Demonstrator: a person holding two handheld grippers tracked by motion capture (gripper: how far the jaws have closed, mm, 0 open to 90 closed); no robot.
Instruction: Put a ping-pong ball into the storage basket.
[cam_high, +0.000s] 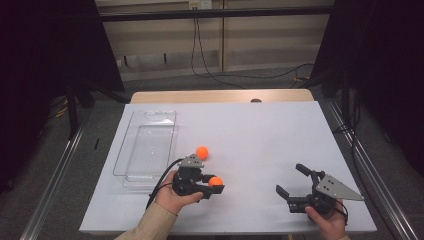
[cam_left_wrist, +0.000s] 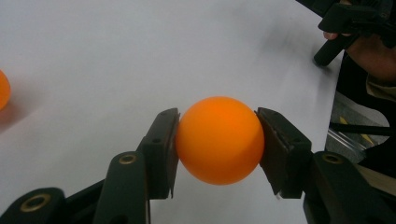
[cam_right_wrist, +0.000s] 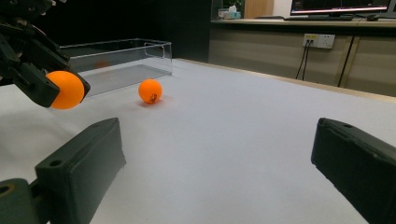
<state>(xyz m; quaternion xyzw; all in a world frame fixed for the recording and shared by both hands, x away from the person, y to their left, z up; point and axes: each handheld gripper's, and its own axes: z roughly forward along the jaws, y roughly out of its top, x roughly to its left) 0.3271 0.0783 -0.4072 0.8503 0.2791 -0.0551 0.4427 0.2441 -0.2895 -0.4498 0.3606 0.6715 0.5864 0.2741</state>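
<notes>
Two orange balls (cam_high: 215, 181) (cam_high: 202, 152), black claws (cam_high: 214, 186), a white table (cam_high: 260, 135), a clear tray (cam_high: 147, 145).

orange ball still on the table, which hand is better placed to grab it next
Right. The right gripper is open with nothing between its jaws, while the left gripper is shut on another orange ball. The loose ball lies nearer the left, though.

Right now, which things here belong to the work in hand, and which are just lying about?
In the job:
- held orange ball, clamped in the left tongs
- second orange ball, loose on the table
- clear tray, probably where the balls go

Lying about:
- right tongs, open and idle
- wall sockets and cables
</notes>
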